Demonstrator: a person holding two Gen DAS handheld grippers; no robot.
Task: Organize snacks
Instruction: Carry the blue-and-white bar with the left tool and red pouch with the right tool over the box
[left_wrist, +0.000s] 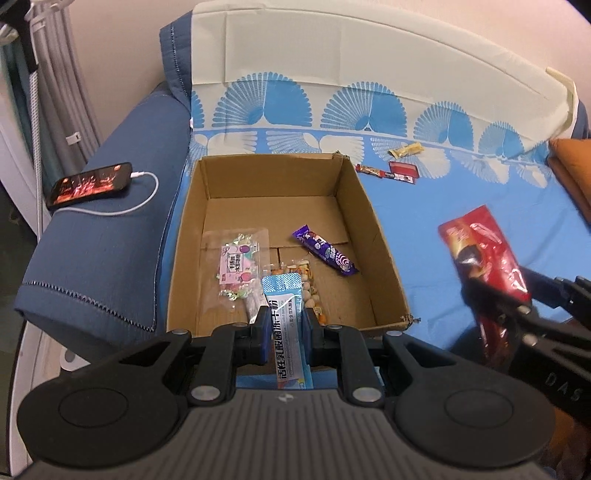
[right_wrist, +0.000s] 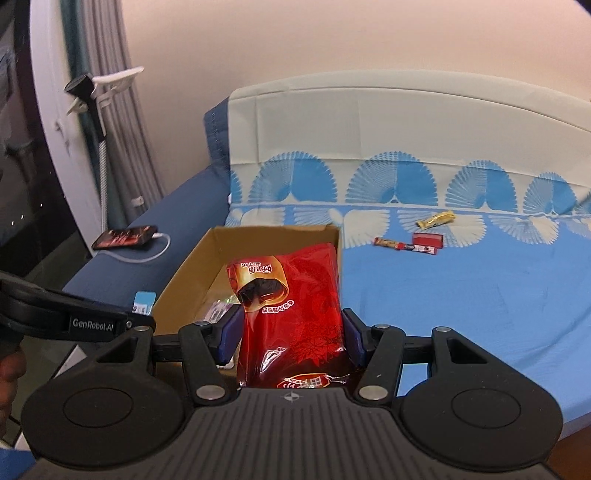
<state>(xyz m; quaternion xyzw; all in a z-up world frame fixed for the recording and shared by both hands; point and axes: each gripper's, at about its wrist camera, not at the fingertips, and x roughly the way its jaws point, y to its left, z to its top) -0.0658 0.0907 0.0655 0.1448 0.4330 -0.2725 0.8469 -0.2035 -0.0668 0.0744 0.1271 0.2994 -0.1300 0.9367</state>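
My left gripper (left_wrist: 283, 317) is shut on a light blue snack packet (left_wrist: 283, 295), above the near edge of an open cardboard box (left_wrist: 373, 218). Inside the box lie a clear bag of pink candy (left_wrist: 236, 264), a purple bar (left_wrist: 325, 251) and a packet of nuts (left_wrist: 308, 288). To the right of the box, my right gripper (right_wrist: 291, 325) is shut on a glossy red bag (right_wrist: 291, 295), held upright in front of the box (right_wrist: 273, 232). A yellow bar (right_wrist: 436, 219), a brown-red bar (right_wrist: 393, 244) and a small red pack (right_wrist: 426, 242) lie loose on the blue sheet beyond.
A phone (left_wrist: 90, 183) with a white charging cable rests on the blue sofa arm left of the box. An orange cushion (left_wrist: 570, 166) sits at the far right. A clamp stand (right_wrist: 92, 92) and curtains stand along the left wall.
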